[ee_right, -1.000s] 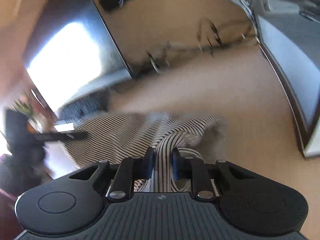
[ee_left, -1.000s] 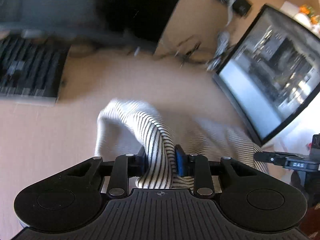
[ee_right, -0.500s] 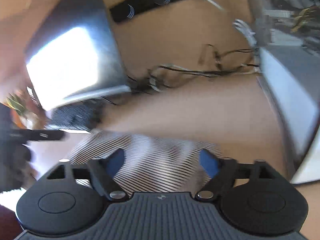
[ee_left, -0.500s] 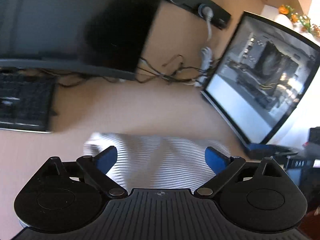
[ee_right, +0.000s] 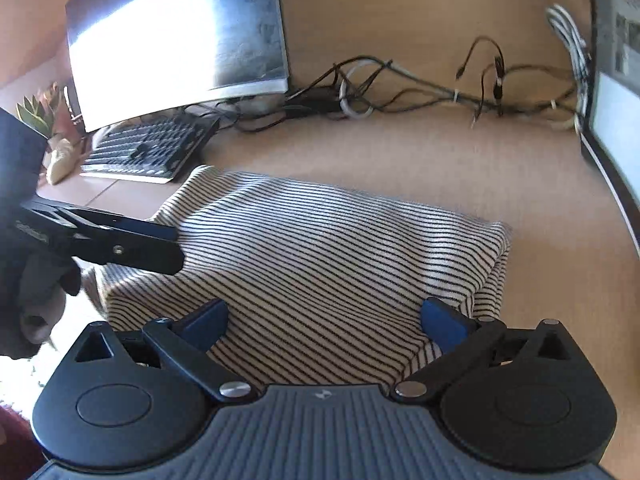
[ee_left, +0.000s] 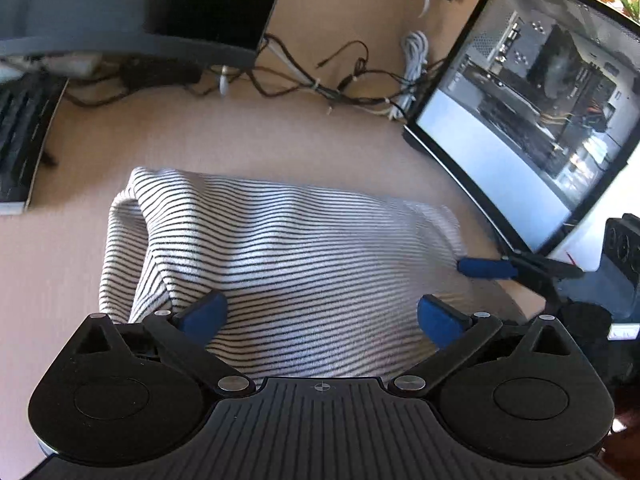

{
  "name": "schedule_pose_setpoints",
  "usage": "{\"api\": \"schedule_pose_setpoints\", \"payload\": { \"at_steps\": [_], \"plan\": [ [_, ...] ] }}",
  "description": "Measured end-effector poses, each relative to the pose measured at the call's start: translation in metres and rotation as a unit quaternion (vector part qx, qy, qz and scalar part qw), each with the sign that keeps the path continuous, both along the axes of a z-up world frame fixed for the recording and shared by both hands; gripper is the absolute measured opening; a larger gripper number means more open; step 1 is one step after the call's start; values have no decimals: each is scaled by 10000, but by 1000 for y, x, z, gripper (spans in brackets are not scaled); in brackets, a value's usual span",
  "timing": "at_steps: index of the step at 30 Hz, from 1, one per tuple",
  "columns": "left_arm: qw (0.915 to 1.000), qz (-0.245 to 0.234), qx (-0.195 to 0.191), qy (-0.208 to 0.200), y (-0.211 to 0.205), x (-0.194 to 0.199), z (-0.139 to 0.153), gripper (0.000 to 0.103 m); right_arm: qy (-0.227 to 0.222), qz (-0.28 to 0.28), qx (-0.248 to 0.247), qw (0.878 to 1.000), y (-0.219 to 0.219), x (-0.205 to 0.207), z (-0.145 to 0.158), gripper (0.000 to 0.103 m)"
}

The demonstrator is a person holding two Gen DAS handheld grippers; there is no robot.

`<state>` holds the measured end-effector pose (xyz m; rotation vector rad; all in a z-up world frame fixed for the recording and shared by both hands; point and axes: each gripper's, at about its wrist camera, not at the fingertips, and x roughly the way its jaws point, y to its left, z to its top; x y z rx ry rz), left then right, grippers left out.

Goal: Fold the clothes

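The striped garment (ee_left: 304, 256) lies folded into a rough rectangle in the middle of the left wrist frame, on the tan desk (ee_left: 248, 136); its white cloth carries thin dark stripes running across. At its left end a fold of fabric bunches up into a raised ridge. In the right wrist view the same garment (ee_right: 320, 264) fills the centre, with a thick stacked edge showing at its right side.

No brand or writing can be read in either view; a small label on the other gripper's body at the left edge of the right wrist frame is too blurred to make out.

The left gripper (ee_left: 322, 316) has its 2 blue-padded fingers spread wide apart above the near part of the garment, holding nothing; I cannot tell if the pads touch the cloth. The right gripper (ee_right: 324, 318) is spread just as wide over the garment's near edge, also holding nothing. It shows too at the right edge of the left wrist frame, one blue fingertip (ee_left: 484, 268) just beside the garment's right end.

A dark monitor (ee_left: 132, 4) stands at upper left, a keyboard (ee_left: 20, 136) at the left edge, tangled cables (ee_left: 340, 84) along the back, and a glass-sided computer case (ee_left: 532, 92) at right.
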<state>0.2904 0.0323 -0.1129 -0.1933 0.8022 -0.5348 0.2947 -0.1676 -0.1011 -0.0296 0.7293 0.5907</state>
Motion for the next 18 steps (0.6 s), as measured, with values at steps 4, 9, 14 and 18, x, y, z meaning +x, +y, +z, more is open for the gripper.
{"api": "schedule_pose_setpoints", "payload": {
  "at_steps": [4, 9, 14, 18],
  "plan": [
    [9984, -33, 490, -267, -15, 27, 0, 103, -121, -57, -65, 9999, 8, 45, -6, 103],
    [9952, -15, 952, -231, -27, 42, 3, 103, 84, -210, -44, 9997, 12, 28, -4, 103],
    [9935, -345, 1084, -107, -25, 55, 3, 103, 289, -362, -24, 9989, 16, 12, -3, 103],
    [9922, -585, 1097, -78, -22, 69, 4, 103, 557, -539, 216, 9968, 23, -8, 2, 103]
  ]
}}
